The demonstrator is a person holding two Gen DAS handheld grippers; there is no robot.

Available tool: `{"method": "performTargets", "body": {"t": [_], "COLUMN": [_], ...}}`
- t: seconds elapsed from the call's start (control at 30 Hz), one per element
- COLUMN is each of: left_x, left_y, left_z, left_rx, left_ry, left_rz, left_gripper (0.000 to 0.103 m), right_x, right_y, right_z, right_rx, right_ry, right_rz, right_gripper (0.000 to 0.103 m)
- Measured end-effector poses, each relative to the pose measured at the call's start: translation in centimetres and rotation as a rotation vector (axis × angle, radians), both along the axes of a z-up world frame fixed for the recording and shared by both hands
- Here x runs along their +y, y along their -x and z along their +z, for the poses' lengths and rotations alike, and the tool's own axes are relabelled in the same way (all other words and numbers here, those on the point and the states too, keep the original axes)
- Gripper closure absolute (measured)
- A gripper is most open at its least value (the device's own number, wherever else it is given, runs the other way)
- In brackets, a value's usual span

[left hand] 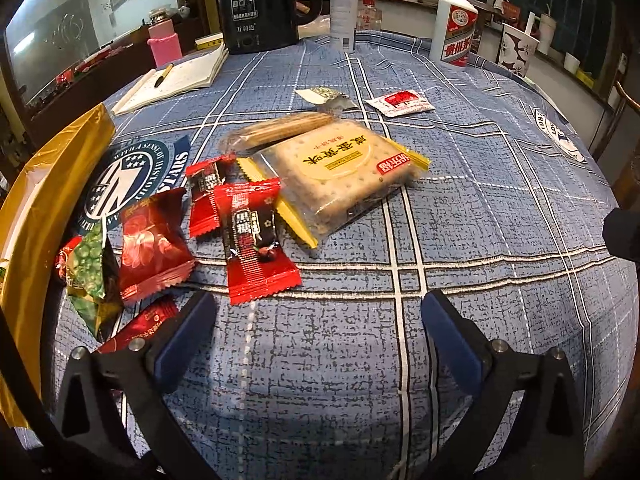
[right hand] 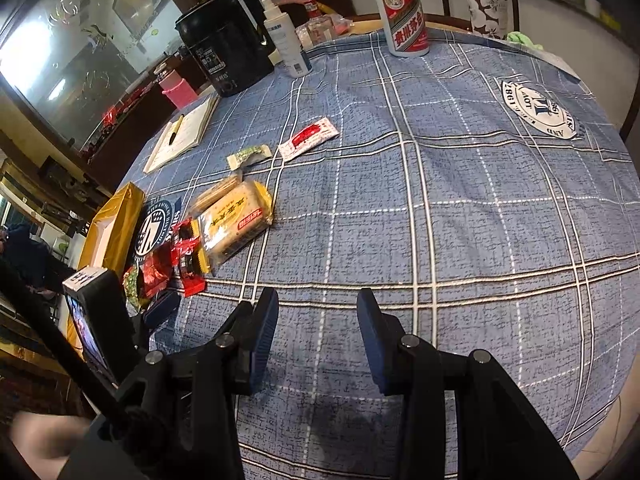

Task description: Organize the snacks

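Fingers (left hand: 208,312) of left gripper (left hand: 318,316) spread, empty, just short of red candy packet (left hand: 256,248); slick wrappers may skid on counter (left hand: 480,280). Right view: right gripper (right hand: 318,320) fingers spread, empty; cracker pack (right hand: 236,220) near gold box (right hand: 116,220), may crush.

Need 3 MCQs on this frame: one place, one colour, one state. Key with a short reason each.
1. Where does the black electric kettle stand?
A. beside the open notebook
B. on the gold box
C. among the red sachets

2. What colour are the end seals of the square cracker pack?
A. green
B. yellow
C. white

3. How do the left gripper jaws stand?
A. shut on a red sachet
B. shut, empty
C. open, empty

Key: 1 A, the kettle is at the far edge next to the notebook. 2 B, yellow crimped edges show. 3 C, bare blue plaid tablecloth fills the wide gap.
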State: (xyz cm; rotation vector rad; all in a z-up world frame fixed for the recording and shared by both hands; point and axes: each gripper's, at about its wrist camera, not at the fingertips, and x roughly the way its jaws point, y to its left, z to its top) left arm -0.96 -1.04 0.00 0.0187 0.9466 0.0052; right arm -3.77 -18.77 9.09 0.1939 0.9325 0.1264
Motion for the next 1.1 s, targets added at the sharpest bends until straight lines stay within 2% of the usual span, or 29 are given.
{"method": "performTargets", "body": {"t": [0.33,1.1], "left_x": [0.0,-0.1], "left_y": [0.1,0.0], "left_z": [0.0,0.0], "left_rx": [0.0,0.001], "left_ry": [0.0,0.0], "left_rz": [0.0,0.0], "left_gripper": [0.0,0.0], "right_x": [-0.1,0.6], "right_y": [-0.3,-1.8], "right_z": [-0.3,-1.0], "right_rx": [0.054,0.075], "right_ry": [0.038,0.075], "right_rz": [0.011,0.02], "right_gripper": [0.062,0.062]}}
